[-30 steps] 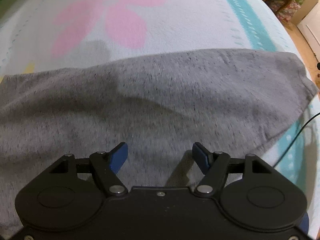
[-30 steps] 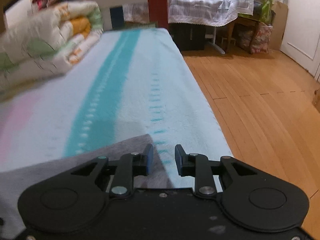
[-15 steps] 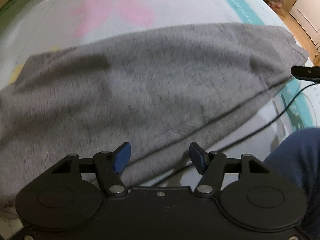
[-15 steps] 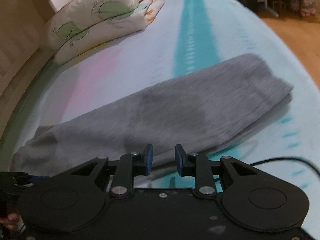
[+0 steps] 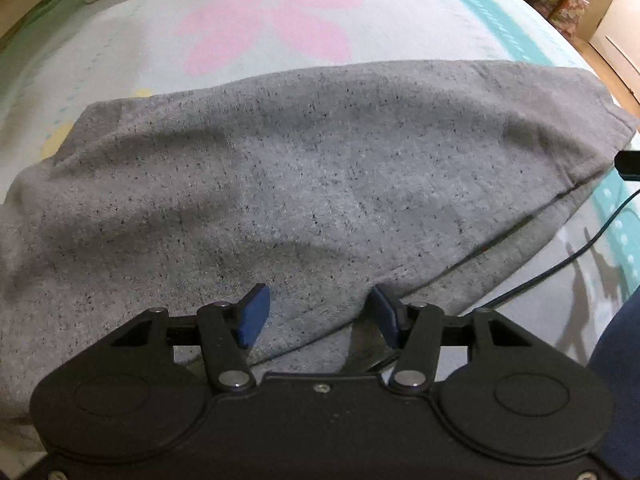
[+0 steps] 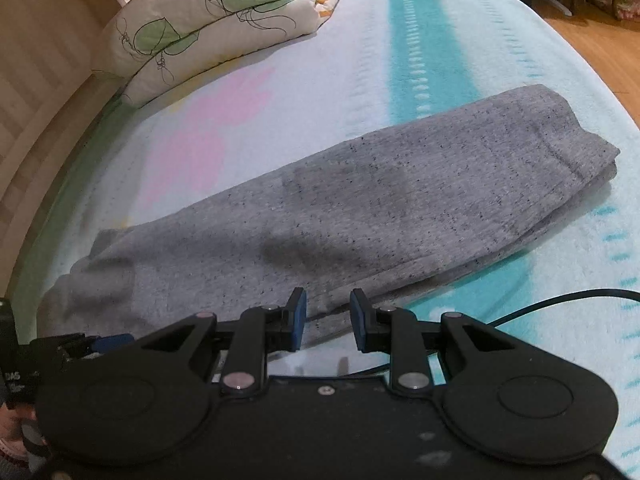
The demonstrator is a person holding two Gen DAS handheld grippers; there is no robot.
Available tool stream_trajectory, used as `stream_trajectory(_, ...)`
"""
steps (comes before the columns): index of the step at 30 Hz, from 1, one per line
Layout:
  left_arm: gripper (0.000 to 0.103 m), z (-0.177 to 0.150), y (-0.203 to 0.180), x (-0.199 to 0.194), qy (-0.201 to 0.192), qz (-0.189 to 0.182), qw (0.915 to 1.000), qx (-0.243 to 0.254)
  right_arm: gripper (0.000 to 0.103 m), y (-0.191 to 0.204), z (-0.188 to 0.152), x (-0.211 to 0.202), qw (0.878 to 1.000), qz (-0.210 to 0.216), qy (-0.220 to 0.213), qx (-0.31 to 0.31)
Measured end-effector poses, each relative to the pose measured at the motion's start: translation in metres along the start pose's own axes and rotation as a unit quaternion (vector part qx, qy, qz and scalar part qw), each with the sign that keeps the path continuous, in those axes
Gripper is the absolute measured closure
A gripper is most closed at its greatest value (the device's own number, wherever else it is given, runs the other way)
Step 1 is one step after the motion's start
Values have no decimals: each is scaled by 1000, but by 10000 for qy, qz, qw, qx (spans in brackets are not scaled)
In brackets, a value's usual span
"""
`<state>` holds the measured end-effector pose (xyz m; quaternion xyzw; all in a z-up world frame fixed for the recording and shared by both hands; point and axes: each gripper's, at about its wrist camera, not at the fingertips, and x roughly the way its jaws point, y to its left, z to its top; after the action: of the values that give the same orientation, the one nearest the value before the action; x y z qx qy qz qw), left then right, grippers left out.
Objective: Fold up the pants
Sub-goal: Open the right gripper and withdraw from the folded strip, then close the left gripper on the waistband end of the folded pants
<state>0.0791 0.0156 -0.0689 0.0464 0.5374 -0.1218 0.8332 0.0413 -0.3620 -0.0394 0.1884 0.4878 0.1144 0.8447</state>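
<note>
While my left gripper jaws close over the pants near edge, untouching, my right gripper hangs spread, empty; bare bed beyond

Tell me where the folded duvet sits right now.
In the right wrist view the folded duvet lies at upper left, at the far end of the bed beside the wooden wall, beyond the grey pants.

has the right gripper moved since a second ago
Yes. The right gripper swung from facing the bed's far end and wooden floor to pointing down at the near edge of the gray pants, with the quilt now beyond.
</note>
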Motion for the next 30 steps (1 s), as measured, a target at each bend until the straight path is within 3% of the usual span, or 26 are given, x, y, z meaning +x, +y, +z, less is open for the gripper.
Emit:
stream_trajectory(5, 43, -10, 1, -6, -48, 11, 9999, 102, 76, 6, 2, -1, 9997, 179, 160, 52)
stream_trajectory(9, 43, -15, -3, -7, -116, 58, 9998, 174, 76, 7, 12, 11, 9970, 374, 596, 338)
stream_trajectory(11, 52, -16, -2, -7, -178, 101, 9996, 182, 76, 7, 15, 20, 9964, 292, 707, 370)
stream_trajectory(13, 74, -17, 0, -9, -239, 101, 9994, 212, 76, 6, 18, 32, 9954, 196, 829, 446)
stream_trajectory(16, 93, -14, 10, -11, -237, -88, 9997, 18, 76, 4, 21, 46, 9920, 305, 1053, 626)
stream_trajectory(18, 97, -13, 17, -13, -233, -189, 9995, -133, 76, 4, 23, 54, 9903, 256, 1198, 659)
stream_trajectory(24, 100, -15, 12, -29, -339, -262, 9991, -36, 76, 7, 21, 69, 9872, 297, 1443, 619)
stream_trajectory(30, 100, -15, 11, -39, -414, -300, 9987, 16, 76, -5, 21, 76, 9832, 412, 1486, 977)
